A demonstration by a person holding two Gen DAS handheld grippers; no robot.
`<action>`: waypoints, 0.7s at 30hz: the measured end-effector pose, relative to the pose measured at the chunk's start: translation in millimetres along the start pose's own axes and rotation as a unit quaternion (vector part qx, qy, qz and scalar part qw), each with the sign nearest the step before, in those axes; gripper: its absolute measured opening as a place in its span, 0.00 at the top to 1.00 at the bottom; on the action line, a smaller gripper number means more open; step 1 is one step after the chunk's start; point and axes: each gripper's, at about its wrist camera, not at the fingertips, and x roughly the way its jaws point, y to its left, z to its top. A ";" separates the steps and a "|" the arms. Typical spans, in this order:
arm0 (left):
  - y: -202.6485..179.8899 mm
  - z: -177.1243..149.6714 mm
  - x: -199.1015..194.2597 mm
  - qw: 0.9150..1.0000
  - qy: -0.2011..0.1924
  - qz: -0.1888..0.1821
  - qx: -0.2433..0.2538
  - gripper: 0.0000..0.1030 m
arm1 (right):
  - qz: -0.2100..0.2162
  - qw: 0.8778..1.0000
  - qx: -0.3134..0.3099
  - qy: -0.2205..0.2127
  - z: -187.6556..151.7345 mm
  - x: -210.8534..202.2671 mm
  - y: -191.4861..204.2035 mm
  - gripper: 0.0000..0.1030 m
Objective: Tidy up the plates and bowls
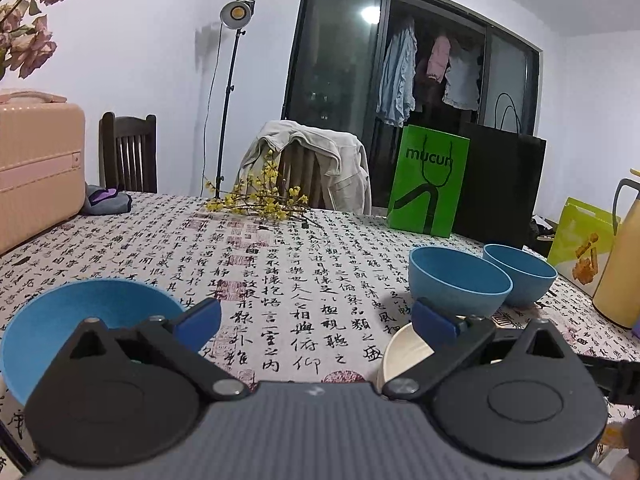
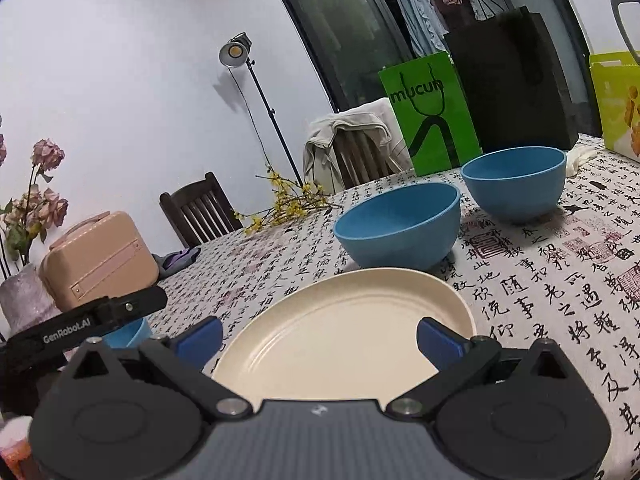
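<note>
left hand-held gripper (image 1: pixel 316 320) level over table, spread, empty; right hand-held gripper (image 2: pixel 320 338) tilted, spread astride cream plate (image 2: pixel 344 336).

White walls enclose a table under a calligraphy-print tablecloth (image 1: pixel 288 264), a lit studio lamp (image 1: pixel 237 12) on its stand, two dark wooden chairs (one jacket-draped) and dark glass doors (image 1: pixel 340 60).

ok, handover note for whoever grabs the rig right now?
Left gripper: open, holding nothing, a blue bowl by its left finger.
Right gripper: open, holding nothing, cream plate between its fingers.
Two more blue bowls: near one just beyond the plate, far one near the green bag.
Done: nothing stacked.
Left: probably nest the three bowls and place the plate.
</note>
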 end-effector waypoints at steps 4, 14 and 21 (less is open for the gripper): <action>-3.5 1.9 3.1 1.000 0.000 0.000 0.001 0.00 | -0.006 1.000 0.004 -0.003 0.8 -0.3 -4.7 0.00; -12.8 0.5 17.6 1.000 0.015 -0.006 0.013 0.00 | -0.033 0.998 -0.035 -0.029 3.2 -2.9 -10.1 0.00; -18.5 8.2 26.2 1.000 0.009 0.014 0.013 0.00 | -0.046 0.996 -0.072 -0.035 28.4 -4.1 -25.5 0.00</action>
